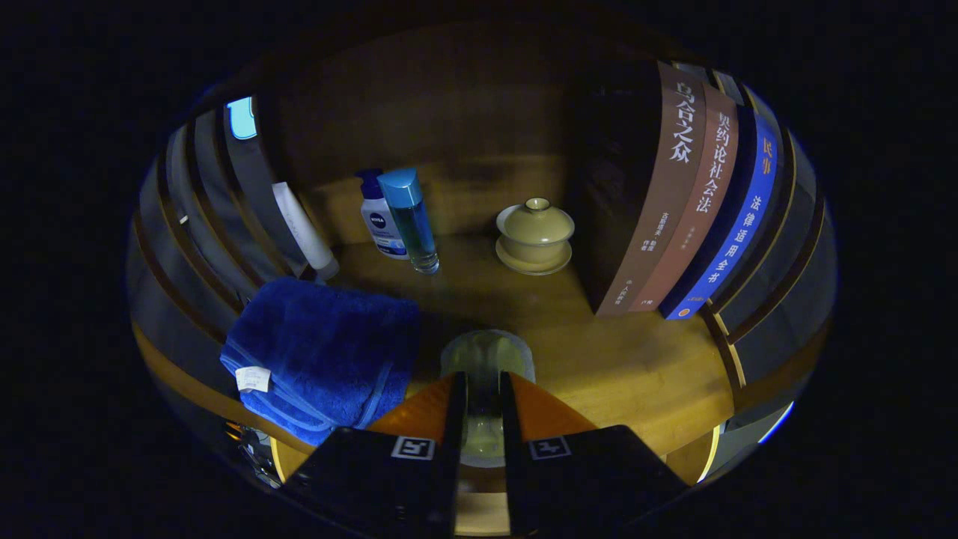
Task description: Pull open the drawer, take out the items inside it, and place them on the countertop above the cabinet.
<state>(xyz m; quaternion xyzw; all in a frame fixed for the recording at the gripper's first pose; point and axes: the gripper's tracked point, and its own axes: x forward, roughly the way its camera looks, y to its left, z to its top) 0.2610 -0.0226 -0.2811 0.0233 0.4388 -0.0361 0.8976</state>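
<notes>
My gripper point(483, 378) hovers over the front of a wooden countertop point(621, 367). A clear glass cup point(486, 348) sits between its fingers, its rim reaching just past the fingertips. The fingers stand close together and seem to press on the cup's sides. Left of the fingers, a folded blue towel point(322, 352) lies on the wood. Further back stand a white pump bottle point(380, 224) and a clear bottle with a blue cap point(412, 221). A pale lidded tea bowl on a saucer point(535, 236) sits beyond the fingers.
A white tube point(303, 228) leans against the slatted left wall. Three upright books point(696, 202) stand at the right, next to a dark block. A wooden back panel closes the space. Bare wood lies between the cup and the books.
</notes>
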